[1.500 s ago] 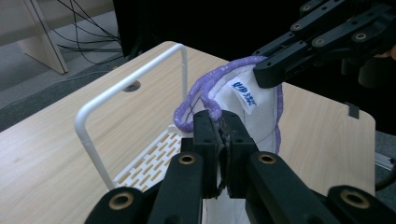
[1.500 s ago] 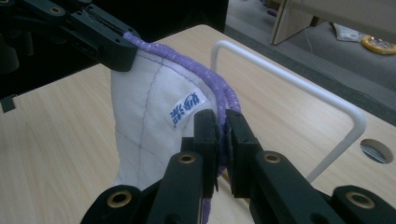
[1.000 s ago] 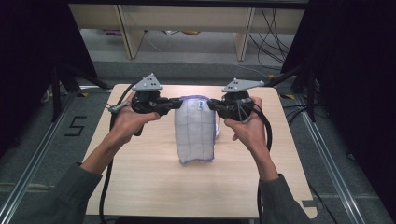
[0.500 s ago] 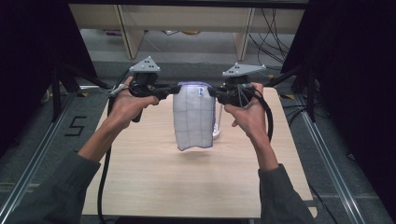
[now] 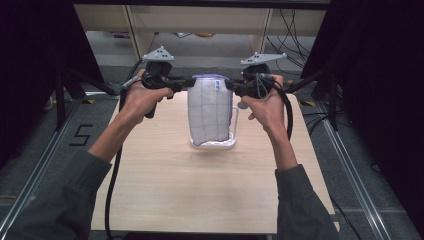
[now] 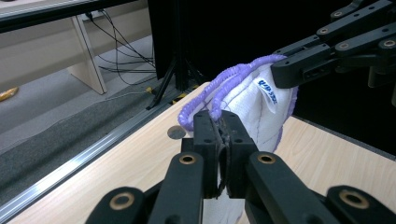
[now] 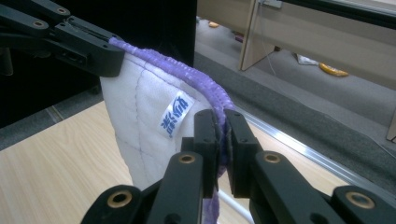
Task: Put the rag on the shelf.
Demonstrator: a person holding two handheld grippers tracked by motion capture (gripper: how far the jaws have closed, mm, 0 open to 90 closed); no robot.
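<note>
In the high view, the white quilted cloth (image 5: 210,116) hangs in front of a clear plastic pitcher (image 5: 231,131), so that just the handle and a strip of the base show; what the pitcher holds cannot be told. The blue print on the cloth's small label (image 7: 176,113) is too small to read. In the left gripper view the lower part of the cloth drops behind the left tongs (image 6: 219,161) and off the bottom edge. In the right gripper view the purple trim (image 7: 187,71) runs down between the right tongs (image 7: 221,154) and is cut off below. The person's shoulders lie beyond the bottom edge of the high view.
</note>
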